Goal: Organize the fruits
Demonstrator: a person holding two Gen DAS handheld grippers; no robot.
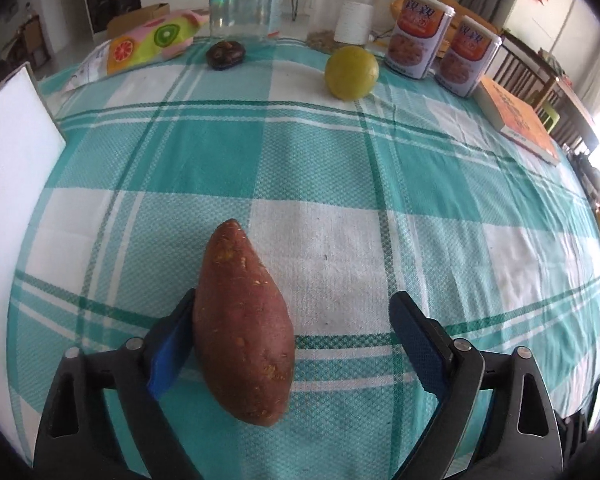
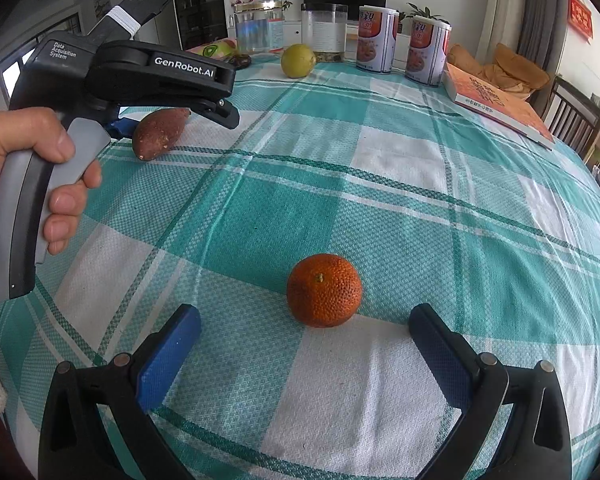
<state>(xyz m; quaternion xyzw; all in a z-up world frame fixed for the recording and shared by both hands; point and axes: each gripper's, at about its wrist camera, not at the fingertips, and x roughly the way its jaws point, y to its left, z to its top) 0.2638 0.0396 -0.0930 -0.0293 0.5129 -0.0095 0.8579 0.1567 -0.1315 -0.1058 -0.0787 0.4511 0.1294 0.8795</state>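
A reddish-brown sweet potato (image 1: 242,332) lies on the teal checked tablecloth (image 1: 340,168) between the fingers of my left gripper (image 1: 296,300). The left blue pad touches its side and the right pad stands well clear, so the gripper is open. In the right wrist view, a hand holds that left gripper (image 2: 188,116) over the sweet potato (image 2: 156,132). An orange (image 2: 324,290) rests on the cloth just ahead of my right gripper (image 2: 305,312), which is open wide and touches nothing. A yellow-green citrus (image 1: 352,73) and a dark round fruit (image 1: 225,55) sit at the far edge.
Two printed cans (image 1: 418,36) stand at the back right beside an orange book (image 1: 520,120). A glass jar (image 1: 246,0) and a fruit-print pouch (image 1: 148,42) are at the back. A white board (image 1: 12,160) leans at the left edge.
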